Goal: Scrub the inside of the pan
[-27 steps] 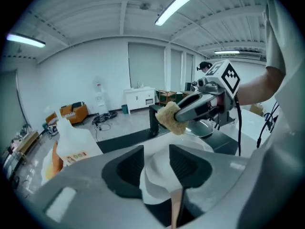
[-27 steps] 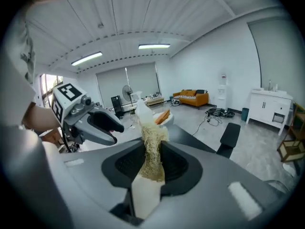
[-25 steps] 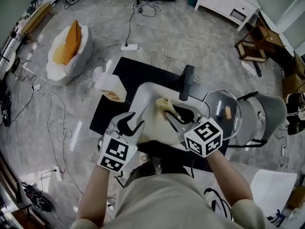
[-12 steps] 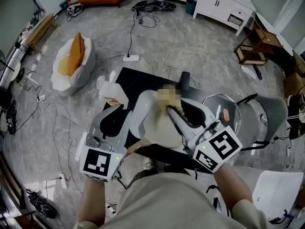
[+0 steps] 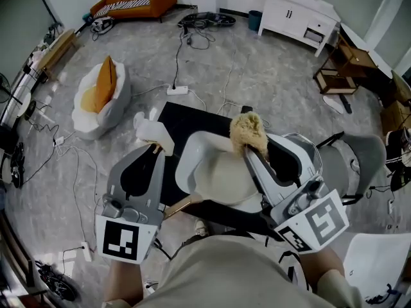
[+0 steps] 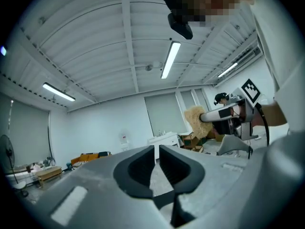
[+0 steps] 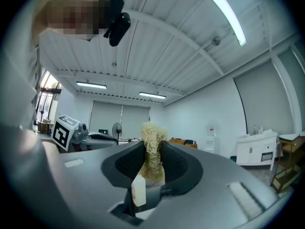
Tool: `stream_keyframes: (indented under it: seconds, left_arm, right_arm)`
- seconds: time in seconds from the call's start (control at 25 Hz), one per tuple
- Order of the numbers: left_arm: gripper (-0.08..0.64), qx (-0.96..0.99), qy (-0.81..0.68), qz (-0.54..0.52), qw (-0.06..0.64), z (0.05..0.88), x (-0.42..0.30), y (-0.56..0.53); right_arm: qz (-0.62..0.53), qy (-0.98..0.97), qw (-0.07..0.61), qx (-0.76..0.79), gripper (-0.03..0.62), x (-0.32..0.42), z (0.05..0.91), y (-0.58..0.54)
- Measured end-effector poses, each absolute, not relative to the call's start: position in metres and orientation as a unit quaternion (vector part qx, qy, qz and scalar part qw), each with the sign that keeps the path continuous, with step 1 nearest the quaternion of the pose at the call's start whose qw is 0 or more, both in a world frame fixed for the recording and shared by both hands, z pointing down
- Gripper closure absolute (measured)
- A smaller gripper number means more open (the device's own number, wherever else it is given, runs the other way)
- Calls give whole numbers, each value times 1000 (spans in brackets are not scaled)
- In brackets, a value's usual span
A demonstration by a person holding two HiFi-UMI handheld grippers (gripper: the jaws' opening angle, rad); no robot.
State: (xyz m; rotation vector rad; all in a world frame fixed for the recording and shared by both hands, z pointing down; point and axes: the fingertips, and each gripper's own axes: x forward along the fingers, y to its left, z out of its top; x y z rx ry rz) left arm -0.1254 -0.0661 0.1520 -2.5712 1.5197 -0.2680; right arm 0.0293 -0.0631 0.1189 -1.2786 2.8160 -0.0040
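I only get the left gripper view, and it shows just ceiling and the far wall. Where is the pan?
Observer: The head view shows the pan low in the middle, sitting on a black mat.
Operator: I can see a scrubber at the tip of the other gripper. Is it actually clamped?
Observer: Yes. In the right gripper view, the pads of the right hand-held gripper press on the scrubber from both sides.
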Motion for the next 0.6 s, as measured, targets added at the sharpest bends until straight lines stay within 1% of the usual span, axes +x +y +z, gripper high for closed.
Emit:
stream_keyframes:
  seconds: [0.16, 0.24, 0.36, 0.6]
  left_arm:
    - [545, -844, 519, -80, 108, 132, -129, -60]
    - [557, -839, 526, -66, 120, 122, -133, -57]
    - [557, -834, 531, -49, 140, 104, -137, -49]
    - [557, -834, 529, -43, 149, 98, -133, -42]
  right_arm:
    - [38, 907, 33, -418, 489, 35, 96, -52]
    - [37, 911, 38, -410, 489, 35, 89, -46]
    - [28, 913, 48, -404, 489, 38, 80, -38]
    - [30, 909, 54, -412, 489, 47, 73, -29]
